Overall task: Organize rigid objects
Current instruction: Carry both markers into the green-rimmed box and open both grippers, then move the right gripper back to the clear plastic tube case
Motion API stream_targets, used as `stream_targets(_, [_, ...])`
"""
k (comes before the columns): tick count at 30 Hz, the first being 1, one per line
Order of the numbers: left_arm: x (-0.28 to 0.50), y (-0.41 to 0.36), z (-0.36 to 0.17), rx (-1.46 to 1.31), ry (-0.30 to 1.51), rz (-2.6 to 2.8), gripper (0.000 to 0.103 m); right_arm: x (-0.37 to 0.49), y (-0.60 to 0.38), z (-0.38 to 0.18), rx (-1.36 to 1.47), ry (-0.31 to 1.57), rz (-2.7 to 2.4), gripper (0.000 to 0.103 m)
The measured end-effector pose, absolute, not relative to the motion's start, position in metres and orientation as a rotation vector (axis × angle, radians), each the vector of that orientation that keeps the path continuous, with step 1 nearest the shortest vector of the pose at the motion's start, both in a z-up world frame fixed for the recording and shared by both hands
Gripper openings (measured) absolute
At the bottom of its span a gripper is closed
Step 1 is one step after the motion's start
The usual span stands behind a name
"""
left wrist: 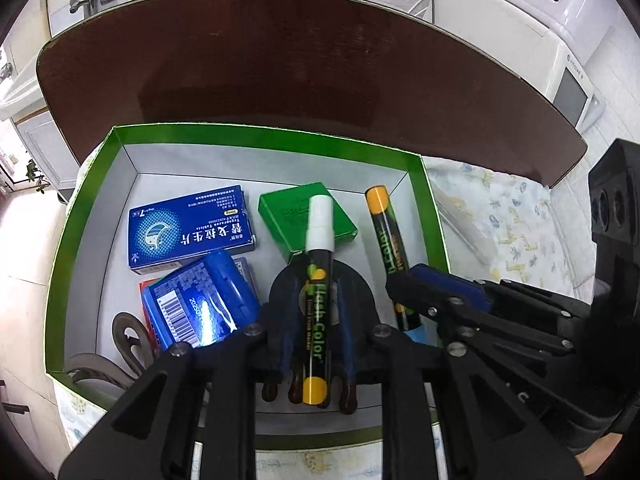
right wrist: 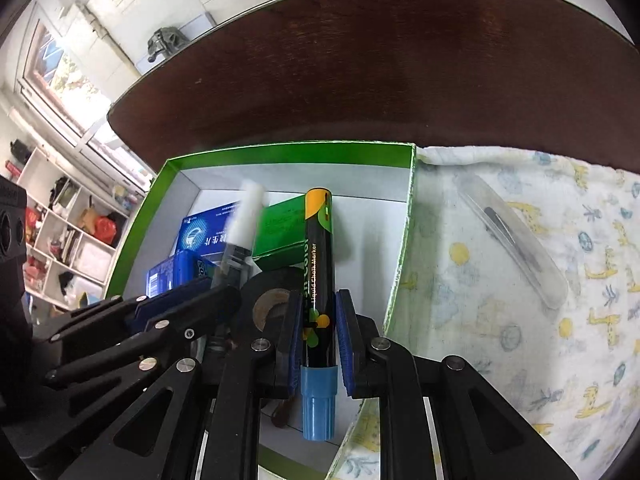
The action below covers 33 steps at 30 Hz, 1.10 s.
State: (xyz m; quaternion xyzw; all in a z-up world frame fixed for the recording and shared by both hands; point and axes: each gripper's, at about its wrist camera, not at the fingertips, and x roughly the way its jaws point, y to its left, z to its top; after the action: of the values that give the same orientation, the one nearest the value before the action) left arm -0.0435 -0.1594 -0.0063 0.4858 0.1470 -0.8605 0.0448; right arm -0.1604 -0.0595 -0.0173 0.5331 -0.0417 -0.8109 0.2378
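Observation:
A green box [left wrist: 280, 136] with a white floor holds a blue medicine carton [left wrist: 188, 228], a small green box [left wrist: 288, 216], a shiny blue pack [left wrist: 200, 300] and a black tape roll [right wrist: 260, 300]. My left gripper [left wrist: 318, 300] stands over the tape roll with a white-capped chalk marker [left wrist: 319, 280] between its blue pads. A gap shows on both sides of the marker, so the jaws are open. My right gripper [right wrist: 320, 296] is shut on a blue-capped chalk marker [right wrist: 318, 264], its orange end pointing into the box. Both grippers sit side by side.
The box rests on a giraffe-print cloth [right wrist: 520, 280] beside a dark brown tabletop [left wrist: 320, 60]. A clear plastic case [right wrist: 512, 236] lies on the cloth right of the box. Brown curved pieces [left wrist: 128, 336] lie in the box's near left corner. A white appliance [left wrist: 540, 40] stands beyond.

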Motion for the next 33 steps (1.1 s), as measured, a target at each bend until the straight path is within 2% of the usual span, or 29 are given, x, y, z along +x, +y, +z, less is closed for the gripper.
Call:
stream_targets(2, [-0.043,-0.162,-0.003,1.471,0.462,-2.622,0.032,-0.161,-0.054,-0.018,1.47,-0.145,-2.2,0.018])
stream_targets(5, [-0.041,-0.163,0.016,1.419,0.475,-2.648,0.032,-0.16,-0.037,-0.004,1.431,-0.182,-2.199,0.018])
stream_targets(8, [-0.043,-0.153,0.038,1.368,0.459,-2.7,0.041,-0.156,-0.007,0.025,1.348,-0.209,-2.277,0.018])
stream_targets(12, [-0.055,-0.126,0.049,1.361,0.404,-2.757,0.041,-0.157,0.043,0.044,1.306,-0.262,-2.384,0.02])
stream_targets(15, [-0.067,-0.105,0.045,1.399,0.389,-2.782,0.041,-0.16,0.068,0.029,1.375,-0.171,-2.441,0.025])
stream_targets(19, [-0.086,-0.073,0.028,1.498,0.352,-2.777,0.041,-0.169,0.084,-0.011,1.493,-0.072,-2.397,0.026])
stream_targets(22, [-0.093,-0.061,0.019,1.555,0.33,-2.745,0.041,-0.171,0.093,-0.028,1.48,-0.013,-2.357,0.026])
stream_targets(25, [-0.099,-0.055,0.015,1.585,0.319,-2.72,0.041,-0.177,0.099,-0.035,1.464,0.046,-2.334,0.033])
stream_targets(27, [-0.102,-0.052,0.014,1.596,0.299,-2.707,0.041,-0.182,0.095,-0.037,1.43,0.076,-2.3,0.046])
stream_targets(29, [-0.105,-0.049,0.014,1.598,0.28,-2.702,0.041,-0.187,0.09,-0.042,1.412,0.096,-2.287,0.047])
stream_targets(31, [-0.108,-0.046,0.016,1.597,0.266,-2.696,0.041,-0.191,0.086,-0.043,1.367,0.129,-2.295,0.047])
stream_targets(32, [-0.11,-0.044,0.017,1.593,0.255,-2.697,0.041,-0.193,0.086,-0.045,1.366,0.125,-2.296,0.04])
stream_targets(33, [-0.112,-0.041,0.018,1.59,0.241,-2.7,0.041,-0.195,0.089,-0.047,1.389,0.106,-2.284,0.028])
